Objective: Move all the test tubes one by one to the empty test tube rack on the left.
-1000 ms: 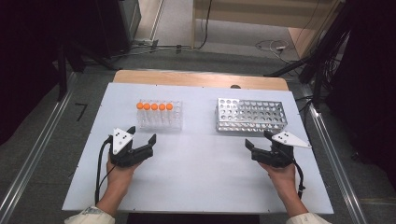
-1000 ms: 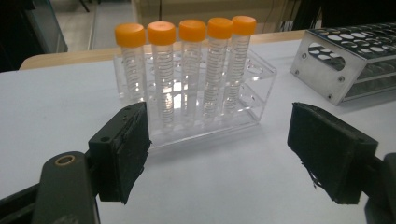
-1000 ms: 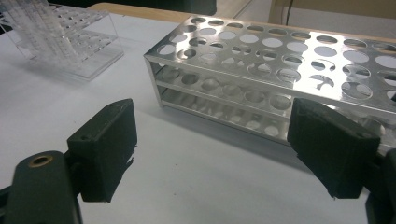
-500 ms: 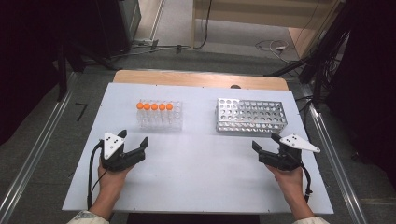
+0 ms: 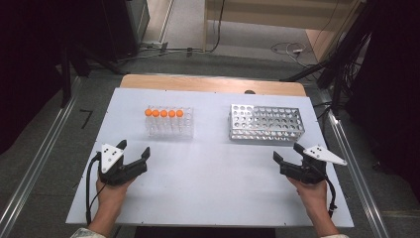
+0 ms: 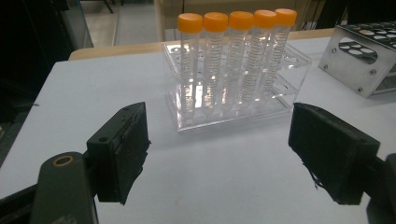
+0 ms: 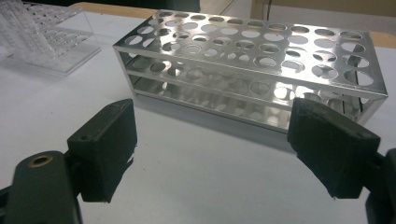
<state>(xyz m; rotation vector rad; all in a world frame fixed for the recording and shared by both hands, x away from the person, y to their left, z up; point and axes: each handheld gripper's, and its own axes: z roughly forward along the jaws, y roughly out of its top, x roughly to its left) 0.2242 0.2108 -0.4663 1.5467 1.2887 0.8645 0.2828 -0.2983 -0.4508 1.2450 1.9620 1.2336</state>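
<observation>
high view: overhead, facing 12 o'clock across the table (image 5: 213,198).
left gripper view: low, near the clear tube rack (image 6: 233,105).
right gripper view: low, near the steel rack (image 7: 252,70).
shared: both racks.

No lettering, brand, number or sign can be read anywhere on the table (image 5: 213,198); the five orange-capped tubes (image 6: 236,56) in the clear rack (image 6: 243,100) carry printed graduation marks down their sides, seen in the left gripper view, but the marks are too fine to make out as figures, and the metal rack (image 7: 252,70) shows bare punched holes with no label
</observation>
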